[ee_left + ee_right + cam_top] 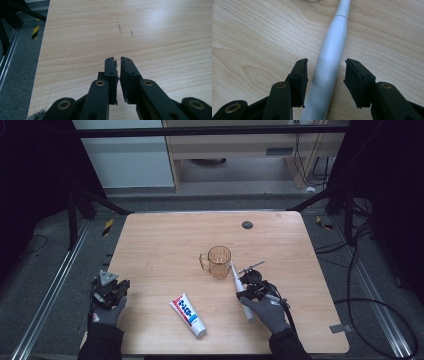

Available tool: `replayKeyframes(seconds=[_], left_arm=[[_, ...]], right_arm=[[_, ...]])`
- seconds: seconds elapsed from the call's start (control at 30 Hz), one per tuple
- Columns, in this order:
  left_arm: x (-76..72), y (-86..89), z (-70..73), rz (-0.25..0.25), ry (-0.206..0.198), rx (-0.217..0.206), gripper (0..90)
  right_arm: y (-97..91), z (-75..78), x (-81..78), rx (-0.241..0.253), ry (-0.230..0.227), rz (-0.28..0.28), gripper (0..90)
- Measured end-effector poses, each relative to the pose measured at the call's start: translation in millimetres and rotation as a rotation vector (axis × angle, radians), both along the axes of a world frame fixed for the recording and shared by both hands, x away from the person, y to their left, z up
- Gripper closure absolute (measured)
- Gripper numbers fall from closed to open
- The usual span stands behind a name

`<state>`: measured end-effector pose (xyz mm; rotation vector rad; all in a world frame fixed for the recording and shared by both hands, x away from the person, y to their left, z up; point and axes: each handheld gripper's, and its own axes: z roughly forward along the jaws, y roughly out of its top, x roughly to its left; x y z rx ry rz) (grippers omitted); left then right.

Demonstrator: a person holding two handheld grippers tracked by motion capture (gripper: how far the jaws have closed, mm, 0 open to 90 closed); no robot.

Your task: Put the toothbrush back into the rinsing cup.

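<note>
A white electric toothbrush lies on the wooden table, its thin neck pointing at an amber glass mug. My right gripper sits low over its handle. In the right gripper view the toothbrush handle runs between the jaws of my right gripper, and there is a gap on each side, so the pads do not press on it. My left gripper rests at the table's left edge. In the left gripper view, my left gripper has its jaws almost together over bare wood, holding nothing.
A toothpaste tube lies near the front edge, between the two hands. A small dark disc sits in the tabletop at the back. Black frame struts and floor cables flank the table.
</note>
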<state>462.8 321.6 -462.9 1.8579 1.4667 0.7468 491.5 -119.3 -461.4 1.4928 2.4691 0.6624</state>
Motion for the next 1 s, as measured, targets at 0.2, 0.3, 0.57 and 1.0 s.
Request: replayKeyframes(seconds=[0.2, 0.3, 0.57, 1.0], left_arm=[[0.3, 0.1, -0.3, -0.002, 0.002, -0.001, 83.1], [0.6, 0.4, -0.7, -0.002, 0.004, -0.001, 83.1], [0.4, 0.2, -0.6, -0.002, 0.005, -0.001, 83.2], [0.8, 0.1, -1.0, -0.003, 0.008, 0.001, 83.2]], right_arm=[[1.3, -3.9, 2.3, -0.017, 0.013, -0.012, 54.5], [1.4, -5.4, 2.7, -0.012, 0.026, -0.013, 55.6], [2.4, -8.2, 3.2, -0.029, 0.031, -0.02, 60.1], [1.5, -10.2, 4.0, -0.069, 0.037, -0.045, 65.9]])
